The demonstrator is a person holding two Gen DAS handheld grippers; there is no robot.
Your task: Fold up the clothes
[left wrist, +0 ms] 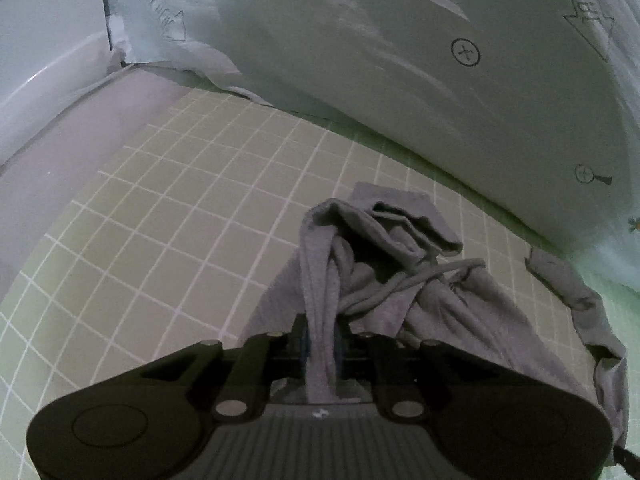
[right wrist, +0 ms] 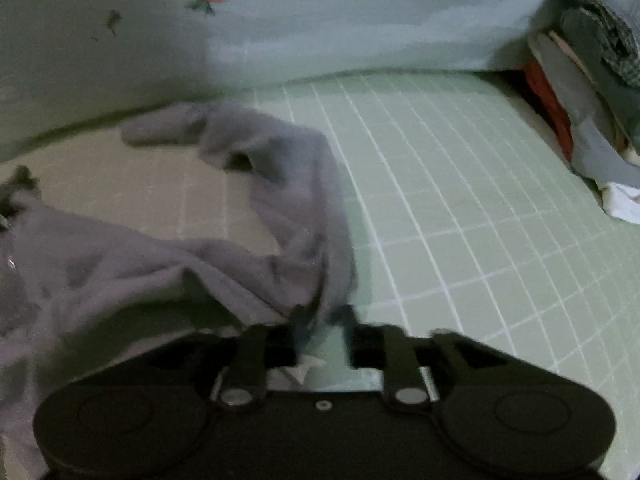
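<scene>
Grey garment (left wrist: 320,320) pinched in left claw (left wrist: 320,344)

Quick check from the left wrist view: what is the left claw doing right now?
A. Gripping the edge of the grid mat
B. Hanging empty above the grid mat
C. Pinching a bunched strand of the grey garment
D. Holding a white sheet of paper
C: in the left wrist view a twisted strand of the grey garment runs between the fingers of the left claw, lifted off the green grid mat.
</scene>
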